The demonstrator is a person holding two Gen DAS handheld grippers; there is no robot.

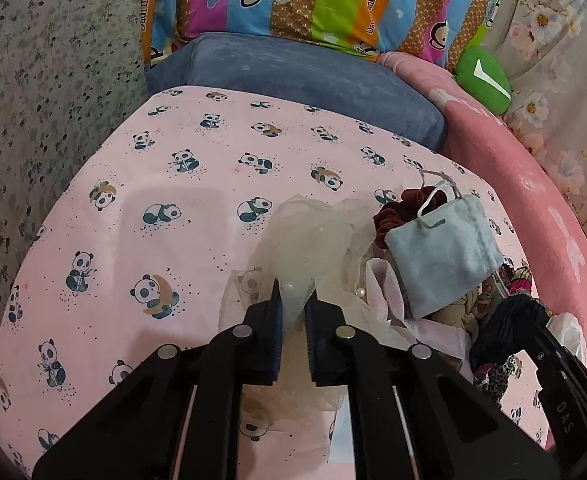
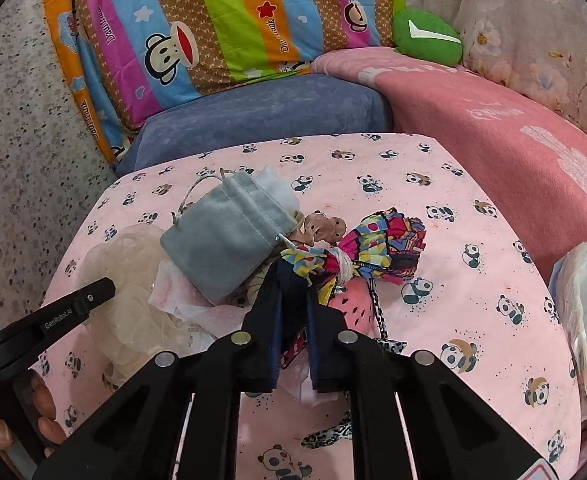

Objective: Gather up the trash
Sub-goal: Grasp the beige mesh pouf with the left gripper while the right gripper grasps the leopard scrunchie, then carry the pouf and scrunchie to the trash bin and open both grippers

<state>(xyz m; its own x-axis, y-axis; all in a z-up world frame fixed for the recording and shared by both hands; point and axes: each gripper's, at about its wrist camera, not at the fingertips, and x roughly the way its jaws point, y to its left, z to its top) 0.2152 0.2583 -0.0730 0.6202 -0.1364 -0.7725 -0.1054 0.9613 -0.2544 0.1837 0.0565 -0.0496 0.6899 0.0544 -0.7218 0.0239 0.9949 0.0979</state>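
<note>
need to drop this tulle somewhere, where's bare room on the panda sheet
Free: the wide stretch of panda sheet left of the tulle, up to the blue cushion; also the patch right of the colourful bundle, toward the pink blanket. Crowded: around the grey pouch, where the pile sits.

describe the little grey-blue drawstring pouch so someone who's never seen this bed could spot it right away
On the pink panda-print sheet, find the heap of oddments in front of the blue cushion. The pouch lies on top, beside a multicoloured fabric bundle: plain, velvety grey-blue, with a silvery cord.
</note>
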